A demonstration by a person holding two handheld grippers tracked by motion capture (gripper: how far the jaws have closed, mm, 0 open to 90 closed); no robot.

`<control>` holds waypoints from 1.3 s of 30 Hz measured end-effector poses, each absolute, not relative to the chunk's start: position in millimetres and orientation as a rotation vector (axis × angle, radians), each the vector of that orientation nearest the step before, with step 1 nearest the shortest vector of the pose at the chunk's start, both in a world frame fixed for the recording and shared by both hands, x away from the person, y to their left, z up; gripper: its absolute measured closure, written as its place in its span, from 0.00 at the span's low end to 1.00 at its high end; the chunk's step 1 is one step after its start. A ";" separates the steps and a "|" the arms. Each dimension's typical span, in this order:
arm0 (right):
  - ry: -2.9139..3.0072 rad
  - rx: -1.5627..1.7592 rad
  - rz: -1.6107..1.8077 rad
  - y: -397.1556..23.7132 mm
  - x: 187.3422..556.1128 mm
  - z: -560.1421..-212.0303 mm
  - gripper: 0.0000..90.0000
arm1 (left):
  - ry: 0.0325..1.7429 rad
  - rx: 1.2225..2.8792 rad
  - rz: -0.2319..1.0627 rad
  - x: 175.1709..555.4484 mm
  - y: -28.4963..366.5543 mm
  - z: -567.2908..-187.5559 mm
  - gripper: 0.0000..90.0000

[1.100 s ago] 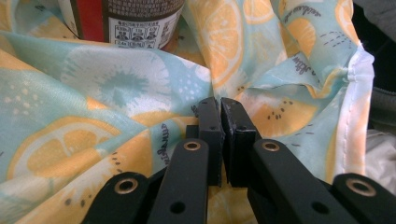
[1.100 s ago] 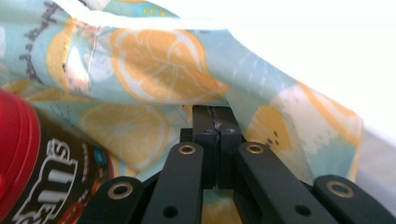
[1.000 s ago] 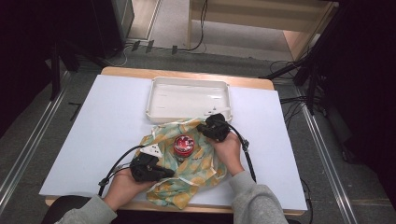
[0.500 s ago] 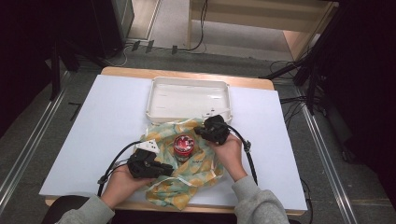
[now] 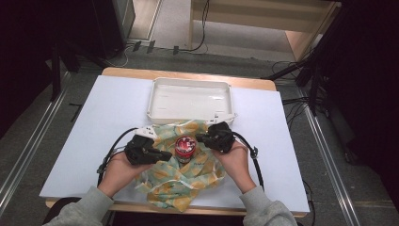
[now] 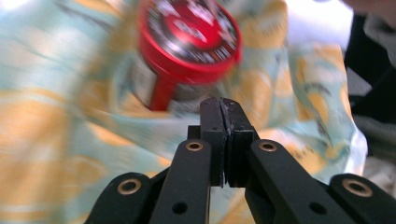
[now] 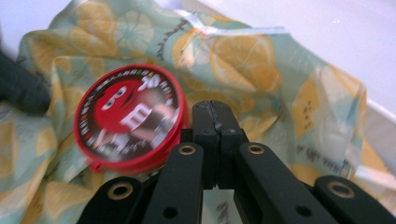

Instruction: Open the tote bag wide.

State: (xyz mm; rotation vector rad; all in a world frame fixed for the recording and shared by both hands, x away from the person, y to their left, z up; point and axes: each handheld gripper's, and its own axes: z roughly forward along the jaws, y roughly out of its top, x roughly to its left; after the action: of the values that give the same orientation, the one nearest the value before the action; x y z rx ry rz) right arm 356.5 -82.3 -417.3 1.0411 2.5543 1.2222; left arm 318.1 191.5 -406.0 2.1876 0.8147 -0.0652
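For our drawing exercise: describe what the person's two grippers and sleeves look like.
Both the left gripper and the right gripper are black, with paired flat jaws on arms with brass-ringed pivots. A black cable trails from each. The left carries a pale plate. The sleeves are grey.

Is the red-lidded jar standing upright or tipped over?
Upright: the red-lidded jar stands on the lemon-print cloth, lid facing up.

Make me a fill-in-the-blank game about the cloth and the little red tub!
1. The round tub has a ____ lid.
2. The cloth is printed with slices of ____.
3. The white tray lies on the far side of the ____.
4. The left gripper has its jaws ____.

Missing words: red; lemon; cloth; shut
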 end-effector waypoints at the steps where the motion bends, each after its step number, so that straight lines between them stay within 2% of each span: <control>1: 2.554 1.042 1.221 -83.2 354.7 -417.4 1.00 | 0.824 2.179 -0.053 322.2 194.1 -404.0 1.00; 10: 2.586 1.067 1.186 -88.6 340.7 -432.9 1.00 | 0.903 2.177 -0.036 354.1 191.9 -410.6 1.00; 23: 2.612 1.112 1.119 -95.2 343.9 -460.5 1.00 | 1.004 2.192 0.022 384.9 185.7 -440.5 1.00; 31: 2.602 1.159 1.098 -105.9 342.0 -467.8 1.00 | 1.026 2.206 0.050 391.5 188.0 -451.5 1.00; 39: 2.593 1.160 1.103 -112.1 339.6 -466.1 1.00 | 1.000 2.163 0.003 393.4 189.8 -450.5 0.97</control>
State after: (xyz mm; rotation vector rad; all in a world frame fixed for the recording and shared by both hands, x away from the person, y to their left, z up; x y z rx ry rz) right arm 339.6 -112.1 -466.1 1.1599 2.5929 1.1029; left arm 393.4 189.8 -450.5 2.1635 0.9999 0.0033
